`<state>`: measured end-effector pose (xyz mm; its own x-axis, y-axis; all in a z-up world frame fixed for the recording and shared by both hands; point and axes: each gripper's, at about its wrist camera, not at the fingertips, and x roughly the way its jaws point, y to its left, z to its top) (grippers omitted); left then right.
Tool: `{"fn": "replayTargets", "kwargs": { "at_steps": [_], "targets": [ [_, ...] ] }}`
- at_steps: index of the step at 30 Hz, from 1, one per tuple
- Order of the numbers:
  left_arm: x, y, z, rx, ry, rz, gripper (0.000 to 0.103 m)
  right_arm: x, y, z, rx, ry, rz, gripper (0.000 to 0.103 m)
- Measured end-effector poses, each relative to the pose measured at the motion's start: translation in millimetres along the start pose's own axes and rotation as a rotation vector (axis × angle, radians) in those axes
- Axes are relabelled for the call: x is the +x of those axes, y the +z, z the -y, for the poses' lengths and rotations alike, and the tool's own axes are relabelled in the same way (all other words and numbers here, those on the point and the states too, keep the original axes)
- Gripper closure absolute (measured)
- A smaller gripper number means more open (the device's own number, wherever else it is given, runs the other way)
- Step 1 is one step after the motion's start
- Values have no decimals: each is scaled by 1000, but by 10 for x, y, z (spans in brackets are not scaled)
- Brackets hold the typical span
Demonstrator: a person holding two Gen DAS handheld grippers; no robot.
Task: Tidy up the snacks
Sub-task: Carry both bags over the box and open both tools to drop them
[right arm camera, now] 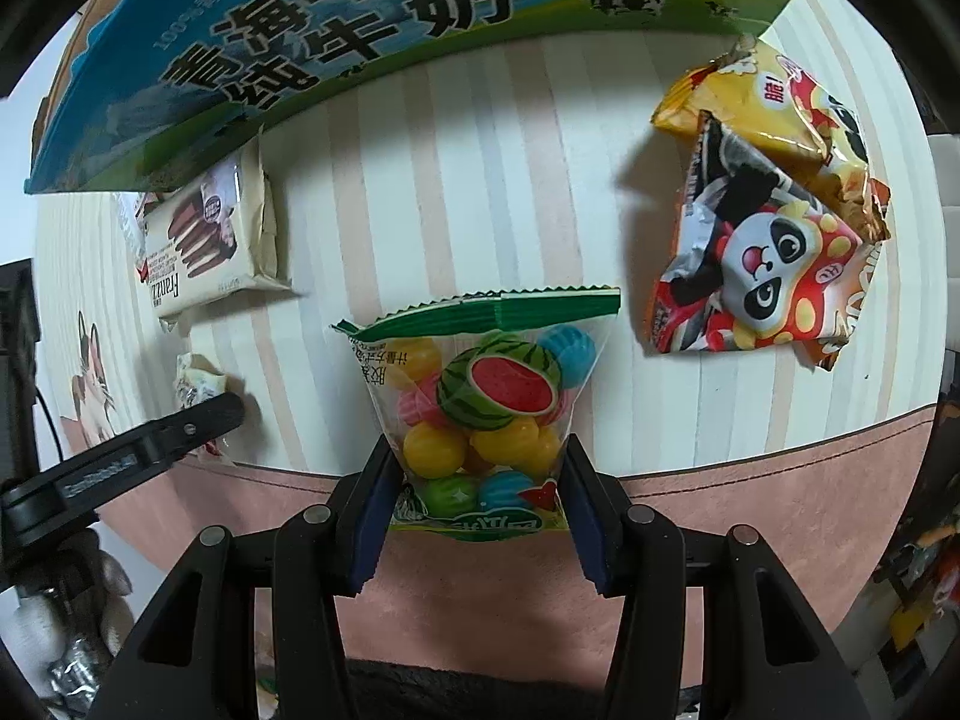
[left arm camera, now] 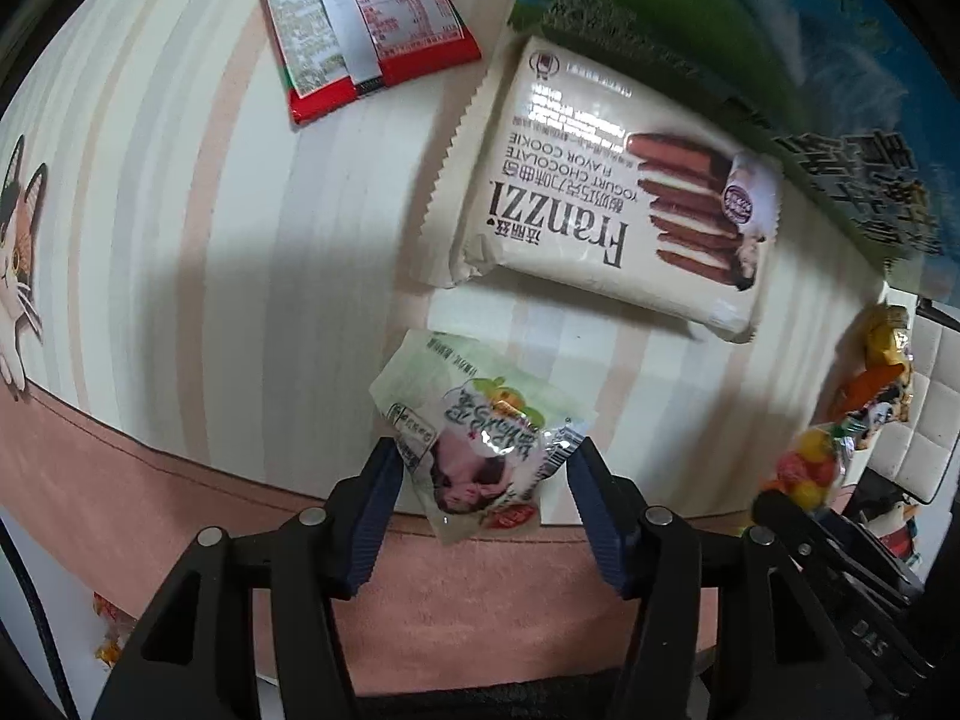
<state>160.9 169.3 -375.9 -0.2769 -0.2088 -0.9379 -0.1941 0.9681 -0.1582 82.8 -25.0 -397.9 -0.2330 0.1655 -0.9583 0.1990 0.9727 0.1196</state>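
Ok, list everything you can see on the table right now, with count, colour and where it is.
Franzzi cookies: one, cream pack, table middle, by the box.
Red packet: one, red and white, far left of the cookies.
Milk box: one, blue and green, far edge.
Panda snack bags: two overlapping, yellow and red-white, far right.
Gummy bag: one, clear with green top, between the right pads.
Small sachet: one, pale green and white, between the left pads.
Tablecloth: one, cream stripes, pink border.
Left gripper: black, blue pads, on the sachet.
Right gripper: same, on the gummy bag.
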Motion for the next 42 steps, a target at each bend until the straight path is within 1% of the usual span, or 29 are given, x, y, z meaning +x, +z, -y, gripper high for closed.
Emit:
{"fn": "replayTargets", "kwargs": {
  "at_steps": [2,4,8,9,12,14,18,21,24,26,29,31,34,38,40,42],
  "targets": [
    [-6,-24,11,7,25,26,53,7,-1,-4,5,1,3,49],
    [2,-49,39,14,36,46,54,-5,9,13,7,2,5,49],
    [-38,-91,13,17,36,69,55,-59,7,89,4,4,10,49],
    [7,-138,114,19,40,75,55,-83,8,117,2,5,12,49],
    [-86,-200,96,36,42,92,55,-136,-4,165,1,13,15,49],
    [-189,-272,199,47,46,112,55,-191,-23,183,-7,15,23,49],
    [-470,-459,323,95,17,159,55,-358,-75,178,-31,35,49,49],
    [-789,-582,434,146,0,217,55,-609,-116,160,-64,60,85,49],
    [-1188,-608,589,183,-48,275,55,-1010,-110,172,-83,108,140,49],
    [-1515,-560,668,216,-86,321,55,-1298,-64,177,-88,136,185,49],
    [-1947,-401,883,267,-109,388,55,-1784,102,212,-90,166,259,49],
    [-2177,-234,1001,294,-90,429,55,-2030,261,247,-85,160,296,49],
    [-2291,70,1179,328,-22,450,55,-2302,597,305,-62,111,342,49],
    [-2252,482,1257,329,32,396,55,-2387,1066,458,-24,55,322,49],
    [-2165,663,1257,319,55,353,55,-2363,1205,518,-1,29,310,49],
    [-2085,777,1246,310,73,322,55,-2303,1310,544,14,15,295,49]
  ]
}}
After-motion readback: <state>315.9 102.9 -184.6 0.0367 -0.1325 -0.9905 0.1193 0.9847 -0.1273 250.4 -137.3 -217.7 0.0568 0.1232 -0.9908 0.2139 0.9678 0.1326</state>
